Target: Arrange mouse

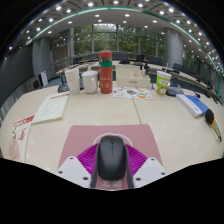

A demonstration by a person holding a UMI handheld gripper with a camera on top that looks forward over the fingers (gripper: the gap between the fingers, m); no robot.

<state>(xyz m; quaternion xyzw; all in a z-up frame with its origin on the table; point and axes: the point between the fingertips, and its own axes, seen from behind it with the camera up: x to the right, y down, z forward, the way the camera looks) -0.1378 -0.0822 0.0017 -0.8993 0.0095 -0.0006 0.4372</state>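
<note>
Two fingers of gripper part-closed, magenta pads pressing both sides of black mouse; held above pink mat on beige table.

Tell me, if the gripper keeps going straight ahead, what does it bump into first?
The gripper already has the dark mouse between its fingers, on a pink mat. Straight ahead the table looks bare, so probably the tall red can among the containers comes first, though depth is hard to judge.
</note>
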